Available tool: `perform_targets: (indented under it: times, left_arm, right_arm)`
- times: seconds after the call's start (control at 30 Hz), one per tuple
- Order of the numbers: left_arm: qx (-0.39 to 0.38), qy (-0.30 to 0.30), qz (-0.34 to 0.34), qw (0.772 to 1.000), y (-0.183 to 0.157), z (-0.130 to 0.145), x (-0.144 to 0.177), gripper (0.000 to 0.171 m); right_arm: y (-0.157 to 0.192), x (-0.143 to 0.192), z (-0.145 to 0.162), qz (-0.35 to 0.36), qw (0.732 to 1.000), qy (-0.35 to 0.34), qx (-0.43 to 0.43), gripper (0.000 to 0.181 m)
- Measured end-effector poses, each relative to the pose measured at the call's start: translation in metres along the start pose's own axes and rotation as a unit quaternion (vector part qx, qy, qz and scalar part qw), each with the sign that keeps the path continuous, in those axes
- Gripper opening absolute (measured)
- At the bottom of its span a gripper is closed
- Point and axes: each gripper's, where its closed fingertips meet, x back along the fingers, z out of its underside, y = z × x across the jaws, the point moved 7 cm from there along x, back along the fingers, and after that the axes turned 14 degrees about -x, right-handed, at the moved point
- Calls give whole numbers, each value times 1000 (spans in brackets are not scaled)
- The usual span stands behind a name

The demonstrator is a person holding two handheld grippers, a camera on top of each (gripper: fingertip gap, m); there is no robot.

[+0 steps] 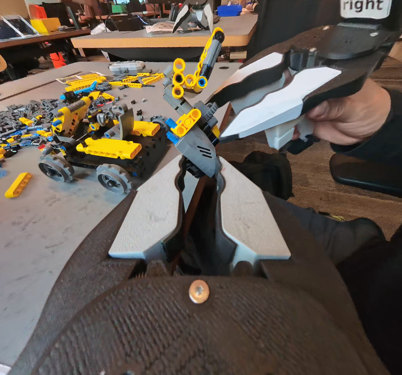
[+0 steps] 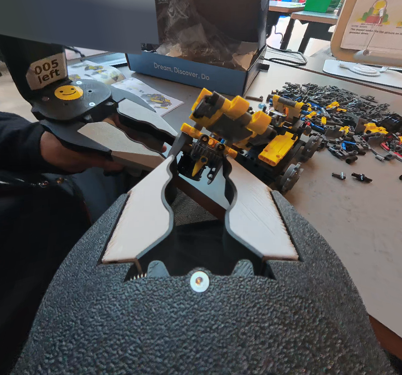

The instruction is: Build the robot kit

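Both claws apparently on brick assembly.

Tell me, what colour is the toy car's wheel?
Grey, the wheel; left wrist view shows it best.

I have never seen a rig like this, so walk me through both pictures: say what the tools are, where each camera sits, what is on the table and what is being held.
There is no robot: a person holds two hand-held pincers, each with a camera looking along its fingers. One picture comes from the left gripper, the other from the right gripper.

The left gripper is shut on the grey tip of a small toy-brick assembly held up above the table edge. The right gripper reaches the same assembly at its toothed grey part; its jaws stand apart there.

On the grey table stand a half-built yellow and black toy vehicle, a heap of loose parts, a blue box and an instruction booklet.
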Motion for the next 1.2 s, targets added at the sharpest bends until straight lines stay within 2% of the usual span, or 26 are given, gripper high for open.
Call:
perform_targets:
  times: [0.1,0.23,0.57,0.63,0.73,0.9,1.1,1.2]
  left_arm:
    - [-26,14,2,1000,-2,9,-1,23]
    - [-104,27,-8,994,-7,11,0,23]
    - [-117,6,-28,993,-9,7,-5,23]
    - [-96,-9,-9,995,-11,2,-6,23]
    - [-26,-47,15,998,-7,-7,-4,23]
    - [37,-81,40,995,0,-13,1,23]
    - [101,-108,88,985,11,-13,-1,23]
    - [131,-98,87,983,15,-14,-3,23]
  right_arm:
    - [-6,0,8,3,999,3,38,39]
    - [-19,1,16,-5,999,21,31,46]
    - [-28,-2,38,-16,998,34,52,44]
    - [-27,0,33,-25,998,26,60,45]
    - [-28,4,19,-49,995,3,82,50]
    - [-30,9,1,-143,987,-40,65,50]
    - [-45,-8,-11,-236,968,-30,82,53]
    - [-48,-12,-20,-269,958,-16,102,58]
